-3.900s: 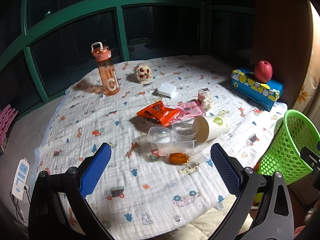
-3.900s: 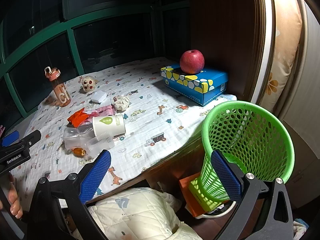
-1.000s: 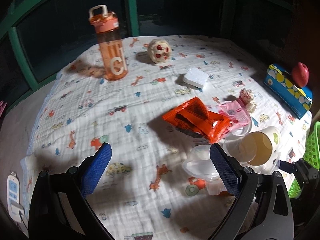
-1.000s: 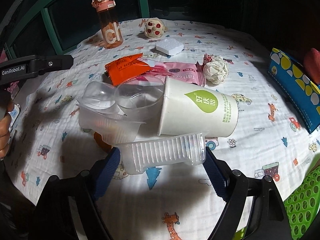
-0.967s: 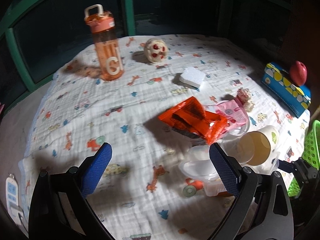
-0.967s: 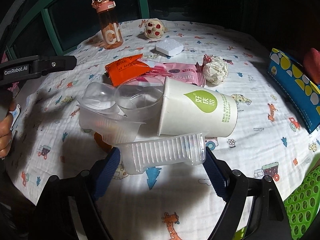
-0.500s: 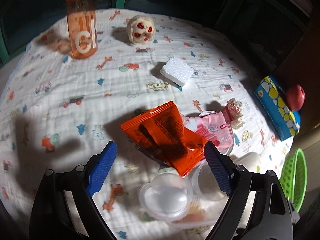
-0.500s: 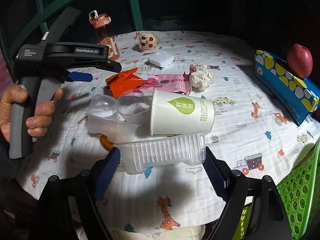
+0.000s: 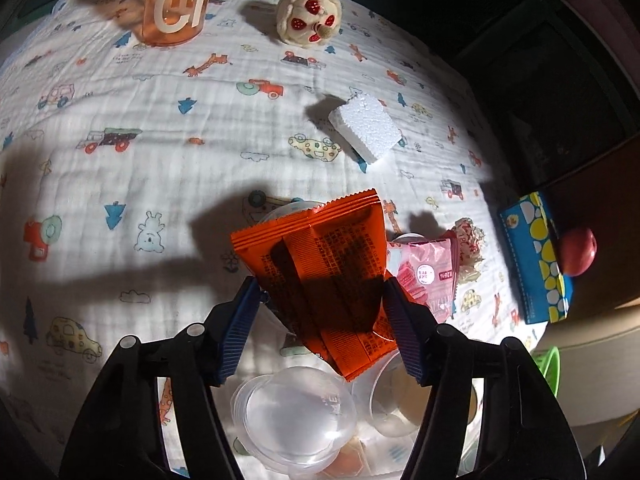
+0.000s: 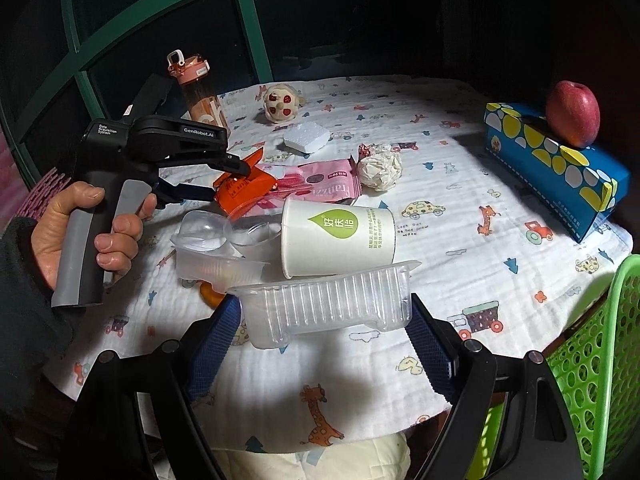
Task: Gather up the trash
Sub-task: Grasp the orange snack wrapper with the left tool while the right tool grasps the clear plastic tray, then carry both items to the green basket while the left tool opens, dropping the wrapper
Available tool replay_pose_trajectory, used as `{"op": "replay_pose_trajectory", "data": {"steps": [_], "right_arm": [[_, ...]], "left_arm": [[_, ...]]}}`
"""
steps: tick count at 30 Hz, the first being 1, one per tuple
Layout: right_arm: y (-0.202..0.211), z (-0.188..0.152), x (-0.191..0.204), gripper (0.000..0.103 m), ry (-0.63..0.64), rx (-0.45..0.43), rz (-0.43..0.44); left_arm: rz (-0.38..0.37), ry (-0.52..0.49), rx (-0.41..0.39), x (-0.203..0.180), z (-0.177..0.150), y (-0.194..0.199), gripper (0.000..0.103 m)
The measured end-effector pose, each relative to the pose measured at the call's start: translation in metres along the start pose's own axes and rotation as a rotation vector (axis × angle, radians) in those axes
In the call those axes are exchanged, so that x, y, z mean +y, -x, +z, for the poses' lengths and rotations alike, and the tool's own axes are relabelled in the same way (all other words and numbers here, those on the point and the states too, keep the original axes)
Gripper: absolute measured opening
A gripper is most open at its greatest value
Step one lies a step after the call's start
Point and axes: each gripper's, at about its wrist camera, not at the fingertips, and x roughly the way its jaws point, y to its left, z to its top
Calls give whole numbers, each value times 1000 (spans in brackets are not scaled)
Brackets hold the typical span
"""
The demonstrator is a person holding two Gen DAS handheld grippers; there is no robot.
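Observation:
My left gripper (image 9: 320,320) is shut on the orange snack wrapper (image 9: 320,264), its blue pads pressing both sides; it also shows in the right wrist view (image 10: 236,176). My right gripper (image 10: 324,336) is shut on a clear ribbed plastic tray (image 10: 328,304) and holds it above the table's near edge. A white paper cup (image 10: 336,236) lies on its side behind the tray. Clear plastic cups and a lid (image 9: 296,416) lie beside it. A pink wrapper (image 10: 320,188), a crumpled paper ball (image 10: 378,172) and a white foam block (image 9: 364,130) lie on the cloth.
A green mesh basket (image 10: 596,368) stands off the table's right edge. An orange water bottle (image 10: 198,92) and a round toy (image 9: 308,20) stand at the back. A blue tissue box (image 10: 556,160) with a red apple (image 10: 572,114) sits at the right.
My left gripper has moved forward over the pile and closed on the orange wrapper. My right gripper has lifted the clear tray off the cloth and drawn it back.

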Motion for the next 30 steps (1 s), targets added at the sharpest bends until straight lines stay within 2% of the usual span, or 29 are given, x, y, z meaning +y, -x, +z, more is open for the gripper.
{"op": "replay_pose_trajectory", "data": {"steps": [7,16,22,30], "right_arm": [[5,0,-1,80,-6,-10,-3],[20,3,-2,80,-20,-44,-9],[37,4,-8,80,-36,-78,-22],[68,1,-26,80,-73,-128,-63]], "left_arm": [[-19,-5,-21,1,-2,8,51],[-31,-24,-75,1,-5,41,50],[-61,-84,-111,-20,-12,70,50],[-127,-204,-116,-73,-31,93,50]]}}
